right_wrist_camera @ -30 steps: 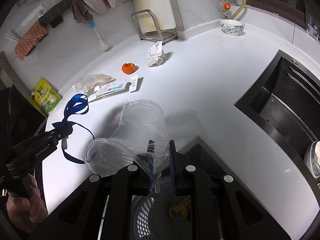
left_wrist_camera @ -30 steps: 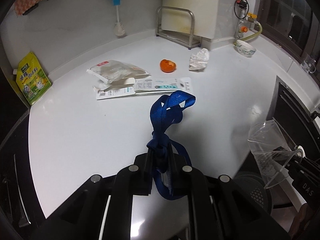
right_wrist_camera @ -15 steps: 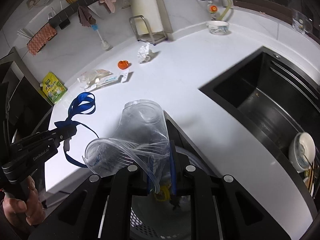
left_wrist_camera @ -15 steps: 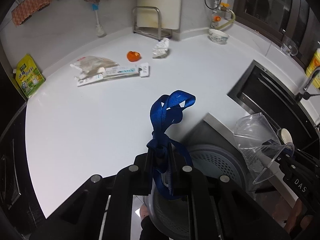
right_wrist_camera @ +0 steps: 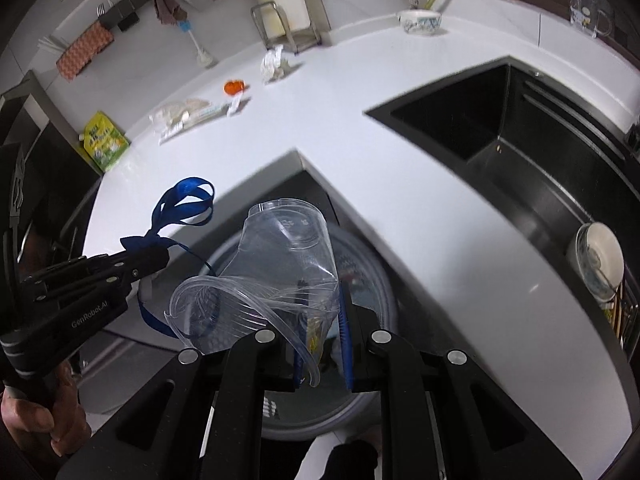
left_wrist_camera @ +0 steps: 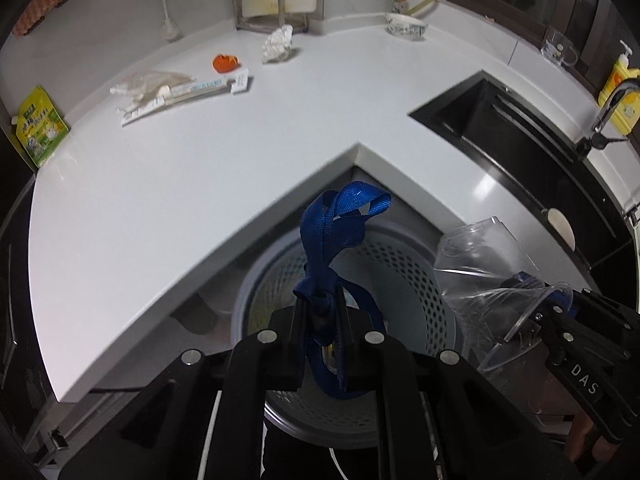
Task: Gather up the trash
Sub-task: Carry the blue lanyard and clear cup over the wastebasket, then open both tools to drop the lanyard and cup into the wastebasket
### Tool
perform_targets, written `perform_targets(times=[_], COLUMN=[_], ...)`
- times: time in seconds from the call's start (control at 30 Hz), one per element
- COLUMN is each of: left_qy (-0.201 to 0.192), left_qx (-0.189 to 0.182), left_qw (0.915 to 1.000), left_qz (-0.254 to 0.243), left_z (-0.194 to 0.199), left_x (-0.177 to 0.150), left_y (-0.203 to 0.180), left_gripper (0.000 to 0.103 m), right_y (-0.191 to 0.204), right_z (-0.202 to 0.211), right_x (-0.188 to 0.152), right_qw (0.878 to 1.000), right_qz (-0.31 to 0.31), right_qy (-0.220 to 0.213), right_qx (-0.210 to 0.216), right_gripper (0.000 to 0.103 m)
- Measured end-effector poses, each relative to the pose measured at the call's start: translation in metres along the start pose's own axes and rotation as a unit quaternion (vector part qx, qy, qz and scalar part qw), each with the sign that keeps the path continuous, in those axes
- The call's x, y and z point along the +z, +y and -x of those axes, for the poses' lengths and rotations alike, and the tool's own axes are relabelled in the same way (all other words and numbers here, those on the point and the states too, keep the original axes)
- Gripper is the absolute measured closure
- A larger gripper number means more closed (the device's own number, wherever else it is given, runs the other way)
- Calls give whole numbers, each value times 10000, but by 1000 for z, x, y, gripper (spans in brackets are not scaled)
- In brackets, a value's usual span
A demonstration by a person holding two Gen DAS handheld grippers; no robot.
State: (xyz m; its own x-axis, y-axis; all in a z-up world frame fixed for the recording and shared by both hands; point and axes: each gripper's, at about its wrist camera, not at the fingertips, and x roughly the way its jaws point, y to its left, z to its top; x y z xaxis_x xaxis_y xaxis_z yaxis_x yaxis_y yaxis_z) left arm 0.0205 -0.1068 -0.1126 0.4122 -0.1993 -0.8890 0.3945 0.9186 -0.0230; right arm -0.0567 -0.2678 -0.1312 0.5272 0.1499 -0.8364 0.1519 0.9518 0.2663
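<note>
Both grippers are pulling back off the counter (left_wrist_camera: 240, 152), now hanging over the perforated bin (left_wrist_camera: 400, 280): left gripper (left_wrist_camera: 320, 316) clamping the blue strap (left_wrist_camera: 340, 224), right gripper (right_wrist_camera: 320, 320) pinching the crushed clear cup (right_wrist_camera: 280, 264); 2 drops pending.

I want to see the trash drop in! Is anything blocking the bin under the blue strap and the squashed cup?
Nothing visible blocks it. The blue strap in the left gripper and the crushed plastic cup in the right gripper hang above the open bin.
</note>
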Motion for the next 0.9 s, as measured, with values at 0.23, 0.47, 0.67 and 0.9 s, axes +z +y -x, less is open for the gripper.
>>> perform_targets(times=[0.23,0.47,0.67,0.9], left_qy=[350,507,495,371], left_qx=[-8,17,110,263], left_qw=[9994,9985,9982,9981], left_qz=[69,210,319,412], left_z=[-29,-44,-45,-37], left_x=[-18,-25,-29,-30], left_y=[-3,2,7,14], left_gripper=[91,88,67,48], right_y=[-3,-5,-6,-6], right_z=[-32,-50,-54,-47], right_x=[-12,-16,-15,-14], right_qw=[9992,9981,9979,9987], right_qz=[-12,8,9,59], right_qy=[405,609,653,506], right_qx=[14,14,18,-6], right_gripper=[89,89,86,57])
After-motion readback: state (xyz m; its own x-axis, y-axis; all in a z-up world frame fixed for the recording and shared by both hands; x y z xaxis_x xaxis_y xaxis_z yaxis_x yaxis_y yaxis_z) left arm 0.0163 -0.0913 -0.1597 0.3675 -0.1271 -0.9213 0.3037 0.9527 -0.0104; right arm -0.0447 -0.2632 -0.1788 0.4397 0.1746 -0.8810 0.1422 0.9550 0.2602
